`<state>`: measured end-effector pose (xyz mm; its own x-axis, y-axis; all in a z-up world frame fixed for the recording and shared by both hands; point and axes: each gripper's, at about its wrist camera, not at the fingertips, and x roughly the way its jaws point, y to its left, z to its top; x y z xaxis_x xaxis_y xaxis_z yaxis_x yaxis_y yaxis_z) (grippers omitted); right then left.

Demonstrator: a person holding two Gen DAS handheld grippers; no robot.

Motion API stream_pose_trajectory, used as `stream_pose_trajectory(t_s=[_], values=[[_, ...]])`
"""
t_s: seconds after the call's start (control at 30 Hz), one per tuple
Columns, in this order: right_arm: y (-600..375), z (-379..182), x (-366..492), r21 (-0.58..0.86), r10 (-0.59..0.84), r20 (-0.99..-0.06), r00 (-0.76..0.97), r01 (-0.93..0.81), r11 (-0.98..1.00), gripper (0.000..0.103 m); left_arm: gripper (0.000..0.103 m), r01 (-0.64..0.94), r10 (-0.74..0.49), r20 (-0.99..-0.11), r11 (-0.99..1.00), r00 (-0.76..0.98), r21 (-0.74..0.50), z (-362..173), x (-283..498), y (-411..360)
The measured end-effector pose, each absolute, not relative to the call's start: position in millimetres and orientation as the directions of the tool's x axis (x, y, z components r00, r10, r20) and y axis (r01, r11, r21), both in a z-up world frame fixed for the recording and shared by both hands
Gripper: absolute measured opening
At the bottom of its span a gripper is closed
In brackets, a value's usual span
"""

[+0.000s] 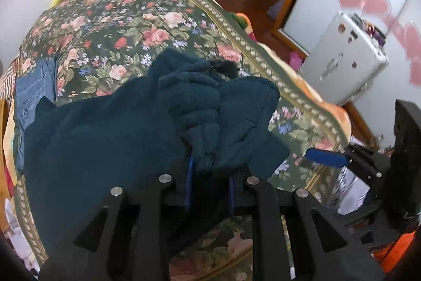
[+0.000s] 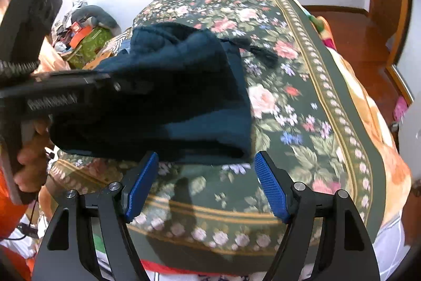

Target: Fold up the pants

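Observation:
Dark teal fleece pants (image 1: 105,138) lie bunched on a floral bedspread (image 1: 126,25). My left gripper (image 1: 209,162) is shut on a gathered fold of the pants, which hides its blue pads. The fabric drapes left and down from the grip. A black drawstring tassel (image 1: 226,67) pokes out beyond the bunch. In the right wrist view the pants (image 2: 184,96) hang in a thick fold over the bedspread (image 2: 302,102), with the left gripper's body (image 2: 65,91) and a hand (image 2: 29,159) at the left. My right gripper (image 2: 206,183) stands open just below the fold's lower edge, nothing between its blue pads (image 2: 271,188).
Folded blue jeans (image 1: 34,94) lie on the bed's left side. A white case (image 1: 344,59) stands on the wooden floor (image 2: 363,44) right of the bed. An orange blanket (image 2: 381,144) hangs off the bed's right edge. Clutter (image 2: 84,36) sits beyond the bed at the left.

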<state>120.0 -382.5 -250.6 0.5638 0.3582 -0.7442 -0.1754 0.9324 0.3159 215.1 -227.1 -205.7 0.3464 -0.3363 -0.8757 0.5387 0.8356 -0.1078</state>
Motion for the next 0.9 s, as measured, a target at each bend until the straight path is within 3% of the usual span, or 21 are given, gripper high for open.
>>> stream_pose_trajectory(t_s=[0.07,0.17,0.23,0.3,0.4,0.53,0.63,0.77,0.9], values=[[-384,-255,117,0.321,0.359,-0.749,0.557,-0.169,0.932,0.073,0.021,0.543,-0.333,-0.876,0.833,0.349,-0.1,-209,211,-225],[-381,-258,114,0.325,0.363,-0.753,0.548,-0.17,0.93,0.073,0.033,0.551,-0.323,-0.875,0.831,0.36,-0.08,-206,211,-227],[-378,-259,113,0.328,0.368,-0.754,0.544,-0.173,0.929,0.073,0.061,0.556,-0.315,-0.876,0.829,0.364,-0.066,-202,211,-226],[-374,-259,113,0.332,0.373,-0.754,0.54,-0.177,0.927,0.073,0.078,0.554,-0.333,-0.861,0.829,0.384,-0.073,-192,208,-219],[-367,-258,117,0.337,0.384,-0.753,0.534,-0.189,0.922,0.072,0.082,0.536,-0.372,-0.824,0.838,0.427,-0.101,-169,207,-201],[-356,-259,124,0.351,0.409,-0.754,0.514,-0.212,0.912,0.072,0.103,0.497,-0.367,-0.762,0.865,0.534,-0.068,-137,219,-169],[-347,-261,128,0.345,0.414,-0.762,0.498,-0.228,0.91,0.073,0.103,0.428,-0.274,-0.739,0.903,0.616,0.022,-133,246,-143],[-335,-266,136,0.348,0.426,-0.774,0.468,-0.247,0.904,0.073,0.103,0.326,-0.124,-0.792,0.94,0.598,0.099,-161,305,-110],[-325,-268,143,0.328,0.418,-0.779,0.468,-0.263,0.907,0.083,0.103,0.263,-0.035,-0.846,0.957,0.532,0.125,-205,360,-82]])
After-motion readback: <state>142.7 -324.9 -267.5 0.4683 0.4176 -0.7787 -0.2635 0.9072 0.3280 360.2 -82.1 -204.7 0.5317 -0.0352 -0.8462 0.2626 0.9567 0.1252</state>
